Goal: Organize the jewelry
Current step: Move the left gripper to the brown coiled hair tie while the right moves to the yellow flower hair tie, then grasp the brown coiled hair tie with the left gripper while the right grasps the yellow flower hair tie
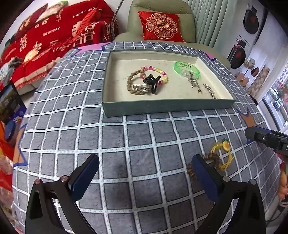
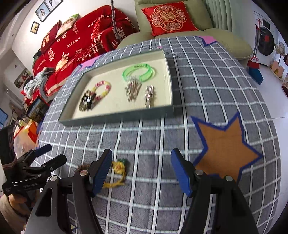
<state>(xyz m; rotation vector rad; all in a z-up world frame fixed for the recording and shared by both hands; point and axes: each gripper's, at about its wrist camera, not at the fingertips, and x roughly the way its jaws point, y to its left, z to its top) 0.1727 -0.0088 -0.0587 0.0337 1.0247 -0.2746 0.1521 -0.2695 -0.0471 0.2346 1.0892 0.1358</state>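
Table (image 1: 72,136): grey cloth w/ white grid; orange star patch (image 2: 226,145) w/ blue edge nr right side, pink star patches at far corners.
Armchair (image 1: 162,21): pale green, behind table; red cushion (image 1: 161,26) w/ gold emblem on seat.
Sofa (image 2: 75,41): left bkgd, red throw w/ white lettering.
Wall, left: white, framed pics (image 2: 48,9).
Curtain (image 1: 214,19): pale green, pleated, right of armchair.
Floor (image 2: 270,72): white, glossy, far right.
Window (image 1: 277,100): right edge, daylight coming in.
Washer (image 2: 266,45): white, far right.
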